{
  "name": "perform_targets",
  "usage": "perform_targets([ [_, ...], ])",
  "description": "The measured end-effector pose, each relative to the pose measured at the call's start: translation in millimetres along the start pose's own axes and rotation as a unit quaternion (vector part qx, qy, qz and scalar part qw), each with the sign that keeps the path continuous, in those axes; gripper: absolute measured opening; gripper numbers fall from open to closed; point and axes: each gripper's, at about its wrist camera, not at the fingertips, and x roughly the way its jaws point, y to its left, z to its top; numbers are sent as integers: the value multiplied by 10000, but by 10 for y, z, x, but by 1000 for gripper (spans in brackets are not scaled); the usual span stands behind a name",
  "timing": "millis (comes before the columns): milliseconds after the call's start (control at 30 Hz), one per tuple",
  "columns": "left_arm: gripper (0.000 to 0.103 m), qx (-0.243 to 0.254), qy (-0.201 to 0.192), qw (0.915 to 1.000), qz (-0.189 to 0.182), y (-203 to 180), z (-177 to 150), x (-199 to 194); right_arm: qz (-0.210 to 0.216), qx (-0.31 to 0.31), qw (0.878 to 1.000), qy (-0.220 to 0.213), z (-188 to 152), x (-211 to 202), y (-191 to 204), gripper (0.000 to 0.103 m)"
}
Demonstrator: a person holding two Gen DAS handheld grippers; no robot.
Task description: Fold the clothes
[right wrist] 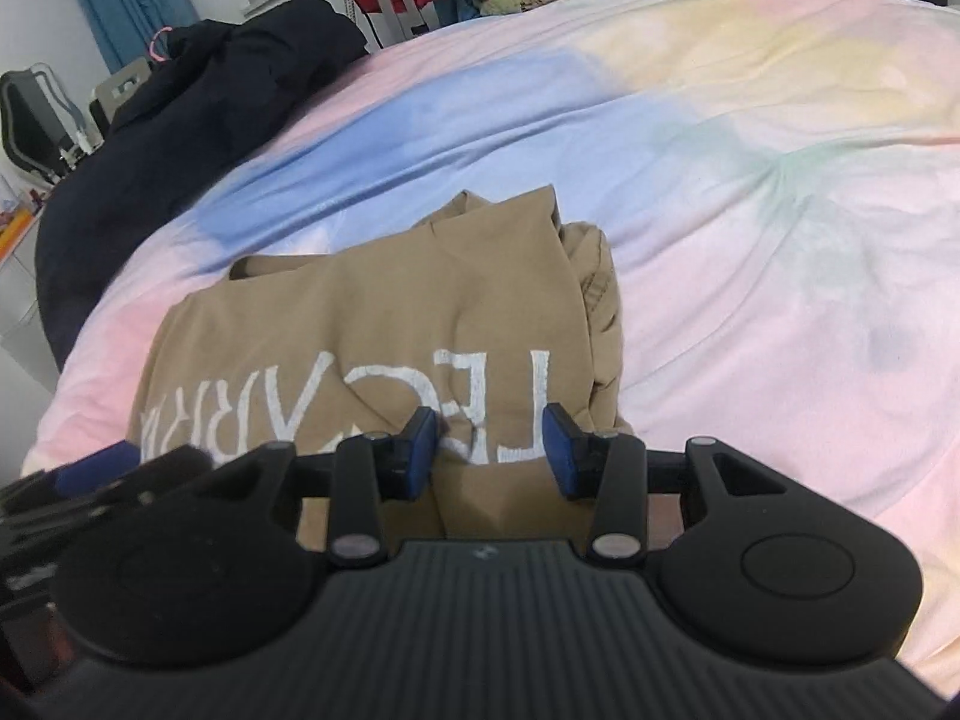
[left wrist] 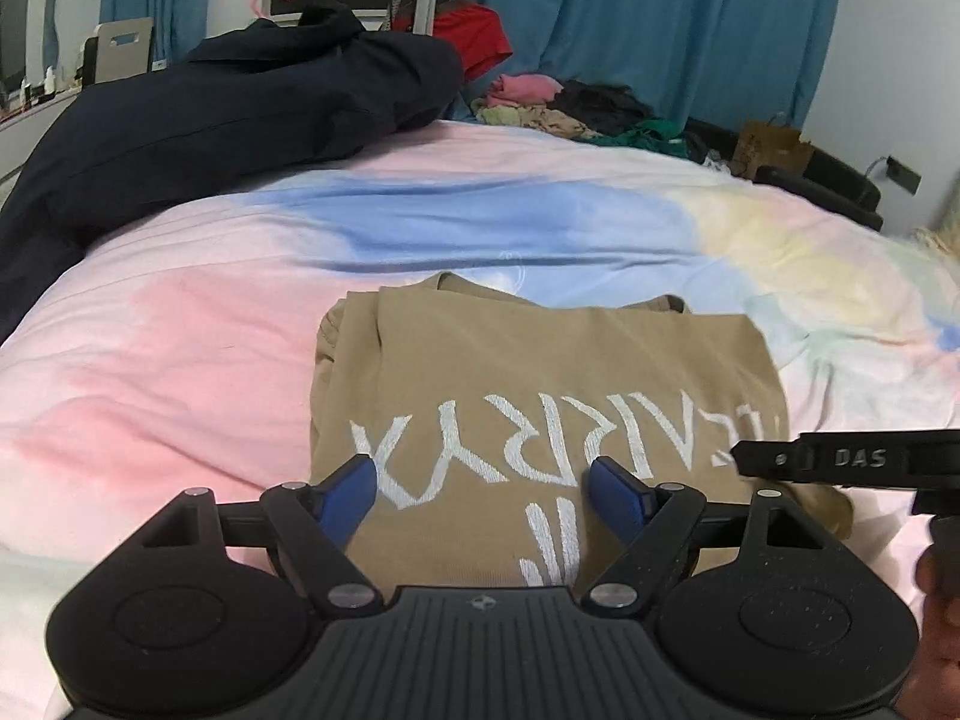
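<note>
A tan T-shirt with white lettering (left wrist: 540,372) lies folded into a rough rectangle on the pastel bedspread (left wrist: 180,324); it also shows in the right wrist view (right wrist: 384,324). My left gripper (left wrist: 483,474) is open, its blue pads apart just above the shirt's near edge, holding nothing. My right gripper (right wrist: 489,441) is open and empty over the shirt's near right part. The right gripper's arm shows at the right edge of the left wrist view (left wrist: 840,459). The left gripper's blue pad shows at the left edge of the right wrist view (right wrist: 96,465).
A dark navy garment (left wrist: 228,114) lies piled at the bed's far left. A heap of mixed clothes (left wrist: 552,105) sits at the far edge, with a red garment (left wrist: 474,36) behind. Blue curtains (left wrist: 660,18) hang beyond. A paper bag (left wrist: 771,144) stands far right.
</note>
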Motion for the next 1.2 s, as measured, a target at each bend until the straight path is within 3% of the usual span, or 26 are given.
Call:
perform_targets([
  [100, 79, -555, 143, 9972, -490, 130, -45, -212, 32, 74, 10000, -16, -6, -15, -16, 42],
  [167, 81, -1028, 266, 9904, -882, 241, -121, -316, 57, 178, 9998, -15, -11, -32, -29, 42],
  [267, 83, -1853, 517, 9698, -1501, 447, -321, -365, 87, 337, 9994, -11, -10, -31, -54, 42],
  [367, 81, -2591, 827, 9495, -1563, 632, -421, -130, 41, 281, 9996, -22, -20, -31, -21, 42],
  [500, 80, -3487, 663, 9176, -1791, 820, -390, 166, 22, 268, 9996, -39, -24, -37, -13, 42],
  [600, 80, -3742, 496, 9053, -1950, 844, -370, 247, 59, 339, 9994, -34, -19, -35, -41, 43],
  [633, 80, -3699, 398, 9060, -2018, 834, -351, 228, 72, 378, 9993, -36, -19, -37, -55, 42],
  [667, 79, -3561, 324, 9124, -1990, 805, -335, 204, 90, 427, 9990, -36, -17, -39, -64, 42],
  [733, 64, -3217, 517, 9323, -1568, 726, -317, 248, 150, 574, 9982, -47, -8, -50, -90, 43],
  [767, 62, -3206, 635, 9340, -1444, 717, -336, 297, 193, 673, 9975, -58, -1, -60, -108, 43],
  [867, 51, -3554, 596, 9197, -1559, 785, -363, 306, 447, 1063, 9931, -192, 20, -155, -177, 44],
  [933, 42, -3649, 553, 9151, -1626, 798, -367, 281, 914, 1402, 9852, -374, 33, -280, -234, 44],
  [1000, 30, -3664, 455, 9142, -1673, 813, -355, 221, 1598, 1786, 9699, -440, 52, -370, -271, 45],
  [1067, 27, -3708, 332, 9109, -1780, 825, -333, 157, 2261, 2172, 9488, -381, 42, -402, -285, 62],
  [1100, 26, -3729, 272, 9090, -1842, 830, -317, 128, 2582, 2367, 9362, -286, 23, -387, -280, 84],
  [1133, 26, -3732, 229, 9081, -1884, 833, -297, 115, 2897, 2558, 9221, -191, 3, -373, -275, 96],
  [1200, 25, -3726, 162, 9077, -1922, 834, -266, 92, 3455, 2946, 8909, 148, -65, -281, -235, 96],
])
